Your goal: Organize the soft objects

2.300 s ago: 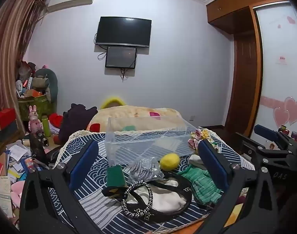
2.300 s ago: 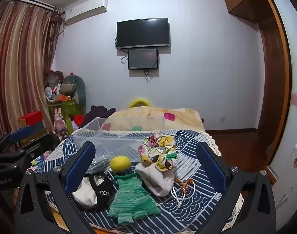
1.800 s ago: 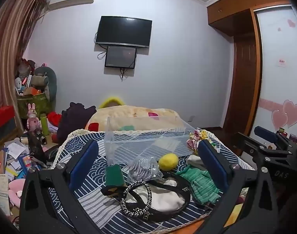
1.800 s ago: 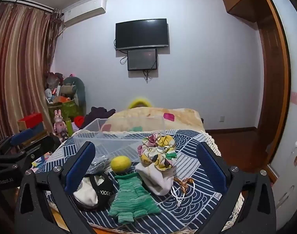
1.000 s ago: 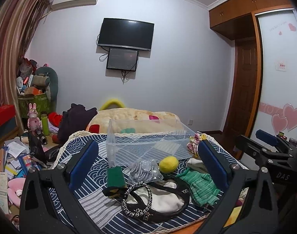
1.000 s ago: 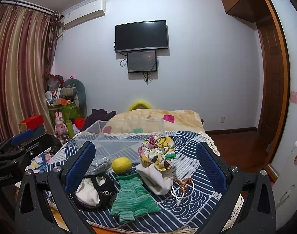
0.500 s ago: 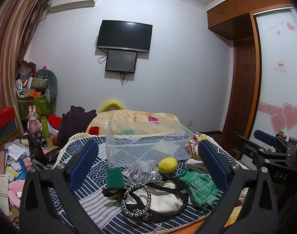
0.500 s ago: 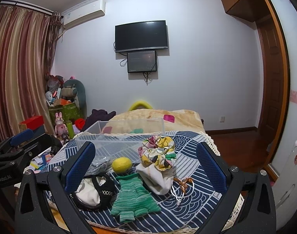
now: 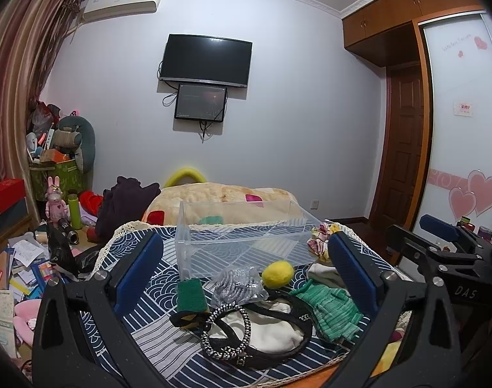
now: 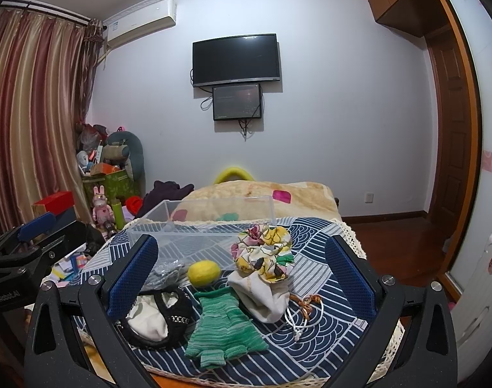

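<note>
A clear plastic bin [image 9: 246,242] [image 10: 200,226] stands empty on a blue patterned tablecloth [image 10: 317,329]. In front of it lie a yellow felt ball [image 9: 277,274] [image 10: 204,273], a green knitted garment [image 9: 329,310] [image 10: 223,326], a black and white bag [image 9: 262,329] [image 10: 155,317], a green sponge [image 9: 191,296], a grey mesh bundle [image 9: 237,284], a floral scrunchie [image 10: 262,255] and a white pouch [image 10: 265,294]. My left gripper [image 9: 246,271] is open and empty above the near items. My right gripper [image 10: 242,268] is open and empty above them too.
A bed with a beige blanket [image 9: 220,197] lies behind the table. Clutter, toys and boxes [image 9: 52,200] fill the floor at the left. A wooden door [image 9: 404,148] and a wardrobe stand at the right. The table's near edge [image 10: 233,378] is just below the grippers.
Both grippers have tilted slightly upward and shifted a little; the objects on the table have not moved. Both stay open.
</note>
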`<state>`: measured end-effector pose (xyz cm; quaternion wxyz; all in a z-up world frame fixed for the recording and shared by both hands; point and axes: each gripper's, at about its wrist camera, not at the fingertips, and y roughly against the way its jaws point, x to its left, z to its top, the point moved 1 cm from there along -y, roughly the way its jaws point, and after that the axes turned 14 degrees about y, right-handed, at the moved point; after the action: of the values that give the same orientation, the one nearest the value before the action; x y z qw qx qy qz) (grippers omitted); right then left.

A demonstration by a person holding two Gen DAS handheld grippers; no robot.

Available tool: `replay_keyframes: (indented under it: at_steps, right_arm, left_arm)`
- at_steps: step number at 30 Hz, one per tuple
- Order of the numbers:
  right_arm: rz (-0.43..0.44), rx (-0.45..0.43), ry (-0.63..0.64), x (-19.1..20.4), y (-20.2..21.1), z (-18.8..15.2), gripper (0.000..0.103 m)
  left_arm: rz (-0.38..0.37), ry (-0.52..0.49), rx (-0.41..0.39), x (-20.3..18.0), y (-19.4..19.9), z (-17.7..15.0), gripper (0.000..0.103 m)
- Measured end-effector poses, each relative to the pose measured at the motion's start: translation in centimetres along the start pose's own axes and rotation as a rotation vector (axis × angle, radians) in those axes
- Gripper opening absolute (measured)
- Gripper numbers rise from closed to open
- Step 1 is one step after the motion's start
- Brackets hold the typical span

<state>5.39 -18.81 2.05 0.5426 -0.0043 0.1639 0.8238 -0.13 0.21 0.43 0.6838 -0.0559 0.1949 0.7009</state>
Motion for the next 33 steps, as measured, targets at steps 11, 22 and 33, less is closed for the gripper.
replay_keyframes:
  at_steps: [11, 22, 33]
  right_arm:
    - [0.004, -0.001, 0.004, 0.3, 0.0, 0.0, 0.103]
    - [0.031, 0.023, 0.016, 0.5, -1.3, -0.5, 0.103]
    - [0.038, 0.075, 0.015, 0.2, -3.1, -1.1, 0.103]
  left_arm:
    - [-0.006, -0.011, -0.008, -0.1, 0.3, -0.2, 0.103]
    - [0.004, -0.056, 0.005, -0.1, -0.3, -0.4, 0.103]
    - [0.063, -0.001, 0.117, 2.9, -4.3, -0.7, 0.103]
